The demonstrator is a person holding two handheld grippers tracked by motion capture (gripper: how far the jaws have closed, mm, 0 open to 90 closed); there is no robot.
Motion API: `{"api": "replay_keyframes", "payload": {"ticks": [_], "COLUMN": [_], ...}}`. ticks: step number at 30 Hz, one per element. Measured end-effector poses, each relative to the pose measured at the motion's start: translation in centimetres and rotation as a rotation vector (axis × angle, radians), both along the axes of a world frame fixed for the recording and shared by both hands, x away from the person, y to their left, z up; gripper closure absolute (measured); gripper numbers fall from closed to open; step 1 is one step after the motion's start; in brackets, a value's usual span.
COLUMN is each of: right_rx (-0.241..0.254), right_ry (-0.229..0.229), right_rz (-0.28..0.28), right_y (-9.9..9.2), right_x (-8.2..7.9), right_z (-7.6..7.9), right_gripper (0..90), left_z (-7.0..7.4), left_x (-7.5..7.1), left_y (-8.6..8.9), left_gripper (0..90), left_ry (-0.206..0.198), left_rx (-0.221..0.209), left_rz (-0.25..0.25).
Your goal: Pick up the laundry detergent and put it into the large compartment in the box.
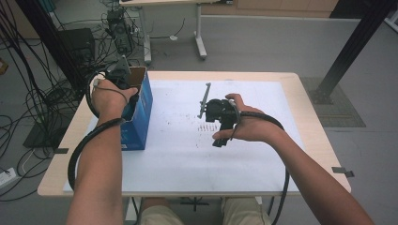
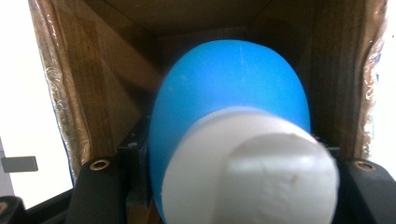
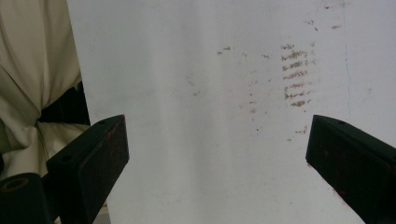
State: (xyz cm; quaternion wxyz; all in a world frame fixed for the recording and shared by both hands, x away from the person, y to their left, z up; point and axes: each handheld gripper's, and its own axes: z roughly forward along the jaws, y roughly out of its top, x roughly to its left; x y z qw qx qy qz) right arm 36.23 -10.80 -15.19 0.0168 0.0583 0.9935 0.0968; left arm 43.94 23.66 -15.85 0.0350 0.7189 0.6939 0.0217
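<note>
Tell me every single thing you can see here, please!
Table: one, light wood, middle of the room.
White sheet: one, covers the tabletop, with small reddish marks.
Box: one, blue outside, brown inside, open, on the table's left side.
Bottle: one, blue with a white cap, inside the box, held by the left claw.
Cables: many, black, on the floor at left.
Left claw: at the box's opening.
Right claw: open, above the sheet.
</note>
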Motion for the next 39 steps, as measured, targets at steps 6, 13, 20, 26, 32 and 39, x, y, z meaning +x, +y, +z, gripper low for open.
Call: {"api": "replay_keyframes", "payload": {"ticks": [6, 13, 20, 26, 32, 39], "right_rx": [-0.003, -0.007, -0.003, -0.002, 0.0, 0.002], "right_ry": [0.001, 0.004, -0.001, -0.001, -0.007, -0.007], "right_rz": [-0.001, -0.002, 0.003, 0.004, 0.011, 0.009], "right_y": [0.0, 0.2, 0.1, 0.2, 0.5, 0.8], "right_x": [0.0, 0.0, -0.1, -0.1, -0.3, -0.3], "right_z": [0.0, 0.0, 0.0, 0.0, 0.2, 0.2], "right_gripper": [5.8, 5.8, 5.8, 5.8, 5.8, 5.7], "left_z": [0.0, 0.0, 0.0, 0.5, 1.4, 3.2], "left_x": [0.0, 0.0, -0.1, -0.3, -0.6, -0.9], "left_y": [0.1, 0.1, 0.2, -0.1, -0.2, -0.4], "left_gripper": [36.9, 36.8, 33.2, 32.0, 31.4, 30.9], "left_ry": [-0.001, -0.001, -0.004, -0.008, -0.017, -0.021], "left_rx": [-0.003, -0.006, -0.005, 0.011, 0.015, 0.004], "left_rz": [-0.001, -0.002, -0.004, -0.021, -0.028, -0.05]}}
